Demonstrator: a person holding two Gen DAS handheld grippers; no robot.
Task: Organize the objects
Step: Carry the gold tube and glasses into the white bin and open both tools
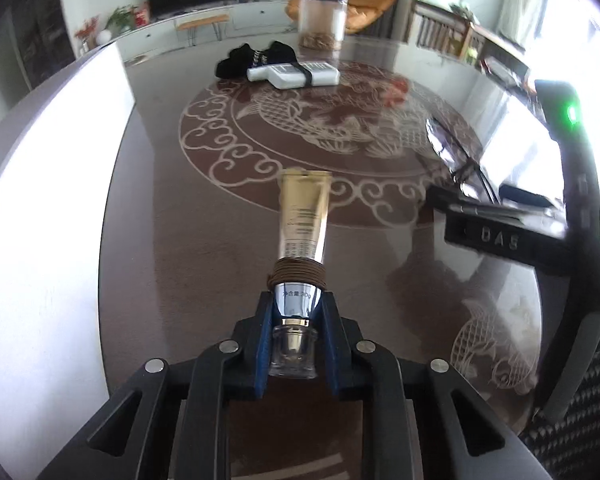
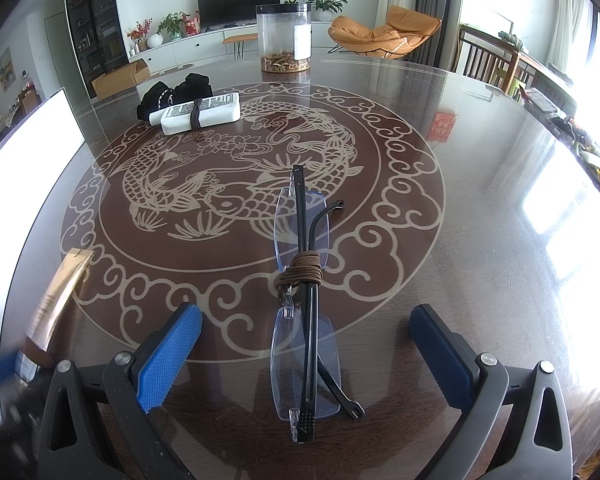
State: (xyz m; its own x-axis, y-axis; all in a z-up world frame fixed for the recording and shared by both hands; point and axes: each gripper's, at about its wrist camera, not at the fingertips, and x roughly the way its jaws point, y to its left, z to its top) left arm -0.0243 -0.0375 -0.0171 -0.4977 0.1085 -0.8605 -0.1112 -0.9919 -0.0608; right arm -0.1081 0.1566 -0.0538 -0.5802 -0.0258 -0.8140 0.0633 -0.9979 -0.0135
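Note:
My left gripper is shut on a gold cosmetic tube near its clear cap, with a brown cord wound round the tube's neck. The tube points forward, over the table. It shows blurred at the left of the right wrist view. My right gripper is open, its blue pads either side of folded rimless glasses lying on the table, tied with a brown cord. The glasses also show in the left wrist view, beside the right gripper's body.
A round glass-topped table with a fish pattern. Far side: two white remotes banded together, black socks behind them, and a clear jar with a black lid. A living room lies beyond.

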